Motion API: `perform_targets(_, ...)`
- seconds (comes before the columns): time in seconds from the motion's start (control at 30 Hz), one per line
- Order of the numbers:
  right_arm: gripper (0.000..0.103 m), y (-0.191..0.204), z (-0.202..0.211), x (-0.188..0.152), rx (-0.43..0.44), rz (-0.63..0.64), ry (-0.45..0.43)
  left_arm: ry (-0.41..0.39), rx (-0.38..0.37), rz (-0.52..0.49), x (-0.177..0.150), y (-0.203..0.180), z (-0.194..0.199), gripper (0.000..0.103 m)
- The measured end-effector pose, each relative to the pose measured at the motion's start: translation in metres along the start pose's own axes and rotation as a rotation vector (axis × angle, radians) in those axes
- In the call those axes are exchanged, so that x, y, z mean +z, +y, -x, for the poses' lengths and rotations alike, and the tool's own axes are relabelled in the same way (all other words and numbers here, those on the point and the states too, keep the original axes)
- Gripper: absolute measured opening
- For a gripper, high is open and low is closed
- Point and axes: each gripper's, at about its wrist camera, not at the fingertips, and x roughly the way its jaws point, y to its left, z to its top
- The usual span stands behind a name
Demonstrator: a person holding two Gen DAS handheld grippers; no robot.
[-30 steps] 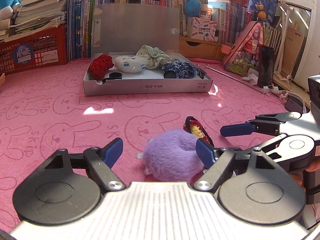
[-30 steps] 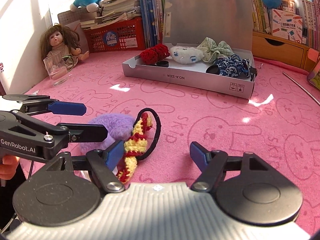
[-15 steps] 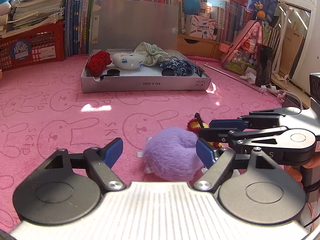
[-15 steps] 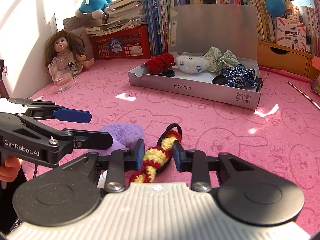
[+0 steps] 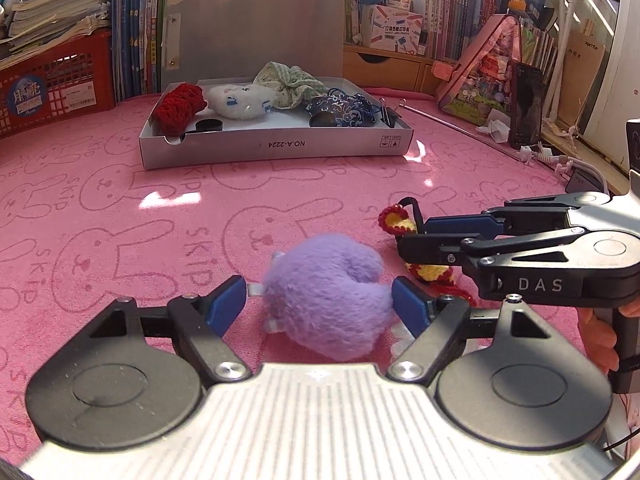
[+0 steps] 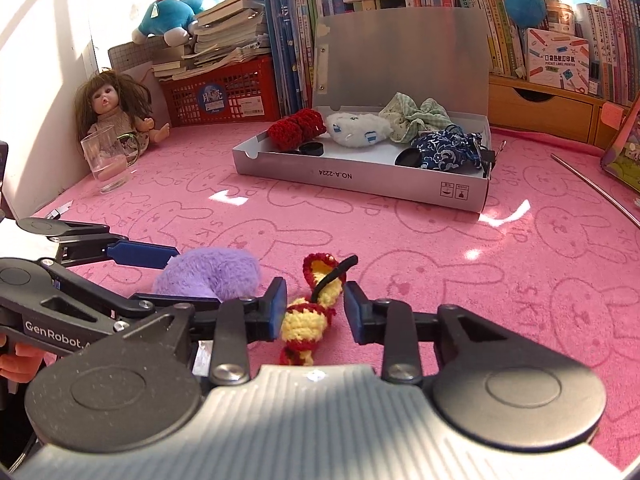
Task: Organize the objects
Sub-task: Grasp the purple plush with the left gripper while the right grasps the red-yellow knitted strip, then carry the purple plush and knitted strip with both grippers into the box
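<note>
Two grips pending: our left gripper gapes around the pompom, our right gripper half-closed beside the scrunchie (not pinching). Crowded fingers could collide.

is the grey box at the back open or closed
Open. The box's lid stands upright behind it, and the scrunchies lying inside, such as the red one, show in both views.

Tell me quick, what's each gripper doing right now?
Left gripper: open, straddling the purple plush scrunchie.
Right gripper: partly closed around the red-and-yellow crochet hair tie, grip unclear.
</note>
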Motion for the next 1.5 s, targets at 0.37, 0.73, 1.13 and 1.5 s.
perform_targets(0.37,0.049,0.007,-0.012,-0.005,0.02,0.01,0.029,-0.006,-0.022,-0.01,-0.003,-0.002,0.001,0.067)
perform_targets(0.73,0.028,0.007,-0.005,-0.002,0.01,-0.001,-0.01,-0.049,0.016,0.036,0.0,0.005,0.006,0.05)
perform_targets(1.13,0.029,-0.001,-0.003,-0.005,-0.037,-0.02,-0.009,0.003,0.044,-0.035,0.0,-0.006,-0.011,0.067)
perform_targets(1.5,0.029,-0.005,-0.004,-0.007,-0.041,-0.025,-0.001,-0.02,0.02,-0.02,0.005,-0.007,-0.009,0.044)
